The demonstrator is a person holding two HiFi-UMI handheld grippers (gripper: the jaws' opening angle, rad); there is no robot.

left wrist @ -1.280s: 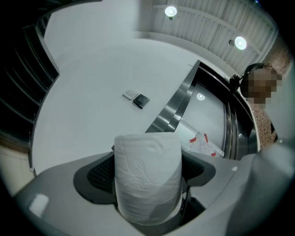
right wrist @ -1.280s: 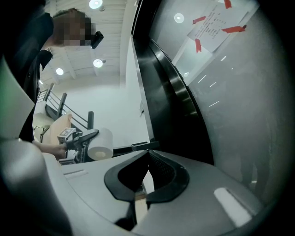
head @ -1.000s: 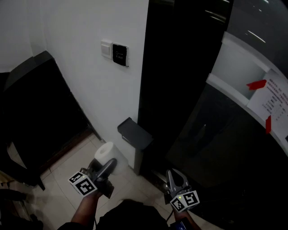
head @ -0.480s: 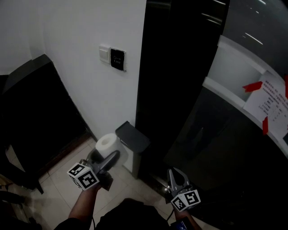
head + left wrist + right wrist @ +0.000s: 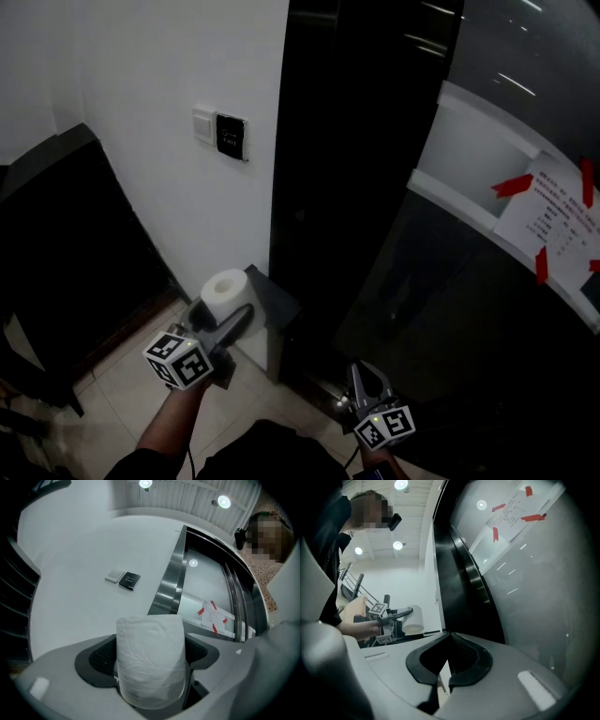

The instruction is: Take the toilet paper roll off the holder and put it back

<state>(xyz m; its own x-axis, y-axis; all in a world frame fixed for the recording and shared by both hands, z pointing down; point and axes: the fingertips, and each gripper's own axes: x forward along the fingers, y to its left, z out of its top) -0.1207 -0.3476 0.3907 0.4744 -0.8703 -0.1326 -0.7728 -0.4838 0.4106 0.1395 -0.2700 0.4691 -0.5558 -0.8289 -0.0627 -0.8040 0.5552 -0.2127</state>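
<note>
Beside white wall (image 5: 141,75), toilet paper roll (image 5: 225,292) in left gripper (image 5: 225,317), tiled floor (image 5: 112,394)

Both tools are built alike — a pale grey moulded shell (image 5: 51,686) in which dark, finely ribbed pads (image 5: 101,660) are set. The left gripper (image 5: 230,317) is backed by a white left cube (image 5: 178,359) printed with black square markers, and a like right cube (image 5: 385,425) is carried on the right gripper (image 5: 364,377). Slim grey fingers are seen on both from the head view. A dark top (image 5: 326,564) is worn — its sleeve (image 5: 131,465) ends above the forearm. A black camera (image 5: 394,521) is worn on the head.
</note>
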